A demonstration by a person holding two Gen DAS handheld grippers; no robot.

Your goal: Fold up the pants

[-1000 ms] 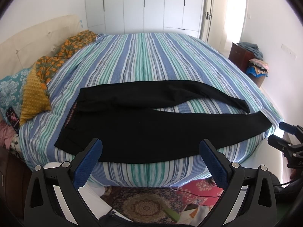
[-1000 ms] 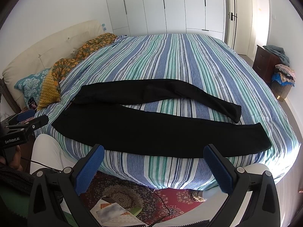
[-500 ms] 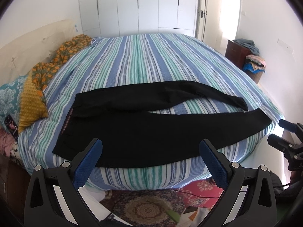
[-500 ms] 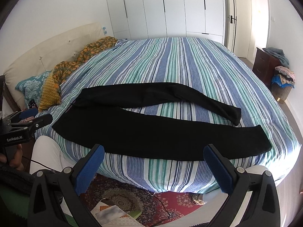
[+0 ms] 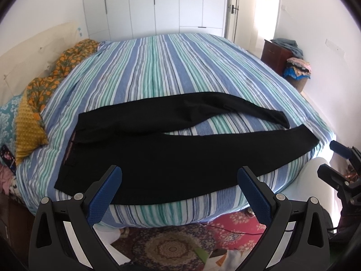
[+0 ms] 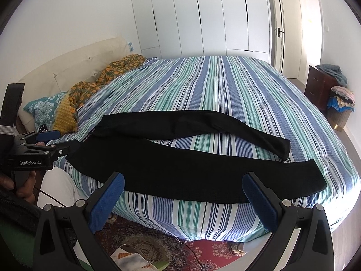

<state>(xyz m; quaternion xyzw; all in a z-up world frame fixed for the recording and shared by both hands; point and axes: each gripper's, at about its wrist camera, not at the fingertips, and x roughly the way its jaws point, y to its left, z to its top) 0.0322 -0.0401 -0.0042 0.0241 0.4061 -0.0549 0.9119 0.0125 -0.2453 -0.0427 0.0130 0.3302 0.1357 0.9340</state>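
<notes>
Scanning left to right, with the bed (image 5: 171,67) as the landmark. At its left end: a yellow pillow (image 5: 28,124), a teal patterned pillow (image 6: 42,108) and an orange floral blanket (image 5: 67,61) bunched against the headboard, well clear of the work area, probably pushed there to leave room.

Left gripper (image 5: 179,187) hangs off the bed's near edge, jaws spread wide, holding nothing; in the right wrist view it (image 6: 50,141) sits beside the bed's left corner, a hand (image 6: 17,185) around its handle.

Black pants (image 5: 180,153) lie flat across the near half of the bed, waistband toward the pillow end, cuffs toward the foot end. Near leg runs straight along the near edge; far leg bends away, so a wedge of striped sheet shows between them, and the cuffs almost meet. Laid flat near the edge, likely so both tools can reach. No fold made yet, by my reading.

Right gripper (image 6: 183,197) also hovers off the near edge, below the near leg's cuff half, jaws released and empty; seen from the left wrist view it (image 5: 331,158) is just off the bed's foot corner.

Likely next step: bring one leg over the other, grabbing waistband and cuff.

Past the foot end: a dark wood cabinet (image 6: 320,85) with piled clothes.
</notes>
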